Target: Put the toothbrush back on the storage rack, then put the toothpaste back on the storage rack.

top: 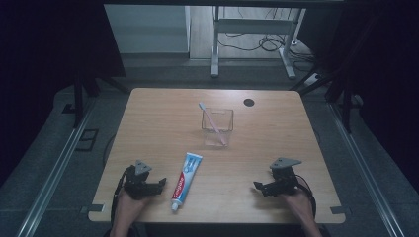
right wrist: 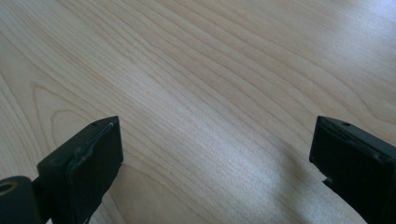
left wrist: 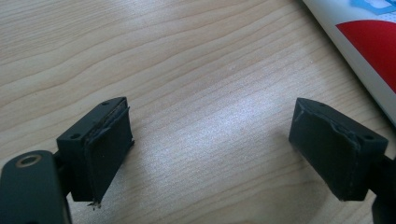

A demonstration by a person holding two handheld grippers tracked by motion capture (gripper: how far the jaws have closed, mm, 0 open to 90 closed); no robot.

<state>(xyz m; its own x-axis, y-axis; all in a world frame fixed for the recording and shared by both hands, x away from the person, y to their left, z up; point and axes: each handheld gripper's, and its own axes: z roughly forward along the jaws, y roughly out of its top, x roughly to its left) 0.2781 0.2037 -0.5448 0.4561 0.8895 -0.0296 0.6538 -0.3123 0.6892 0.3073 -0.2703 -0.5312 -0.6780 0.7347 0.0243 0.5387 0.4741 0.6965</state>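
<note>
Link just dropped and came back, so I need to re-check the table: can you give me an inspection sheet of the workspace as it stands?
Surface: light wooden table, with a round black grommet hole near its far edge.
Job's things: clear square plastic cup at centre, a pink and white toothbrush leaning in it; red, white and blue toothpaste tube lying flat nearer the person.
Clutter: nothing seen.
Grippers: left gripper and right gripper low over the near edge, jaws apart, holding nothing.
Cables: one trails from each gripper; loose black cables on the floor beyond.
Surroundings: white desk frame behind; dark curtains either side.
</note>
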